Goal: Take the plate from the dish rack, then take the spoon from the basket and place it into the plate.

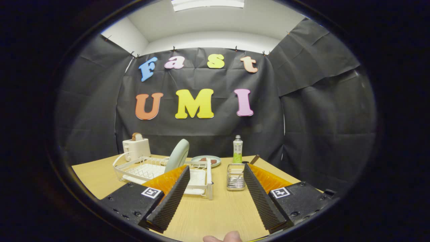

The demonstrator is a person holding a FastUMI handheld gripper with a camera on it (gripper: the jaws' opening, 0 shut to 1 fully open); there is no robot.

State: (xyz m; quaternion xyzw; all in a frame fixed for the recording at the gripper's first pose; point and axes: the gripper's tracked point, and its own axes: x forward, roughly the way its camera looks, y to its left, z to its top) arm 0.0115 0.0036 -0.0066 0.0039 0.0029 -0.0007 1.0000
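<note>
Likely ceramic or hard plastic, the plate (178, 155) should be stiff, smooth, a little slippery and breakable, so the sensible hold is on its upper rim, one finger on each face, lifting straight up out of the slots. It is pale green, round, and stands on edge, leaning slightly, in the white dish rack (158, 173) at about eleven o'clock from the gripper (215, 169). The gripper's fingers are spread wide and grasp nothing. A wire basket (235, 177) sits just ahead at one o'clock; the spoon inside is hard to make out.
</note>
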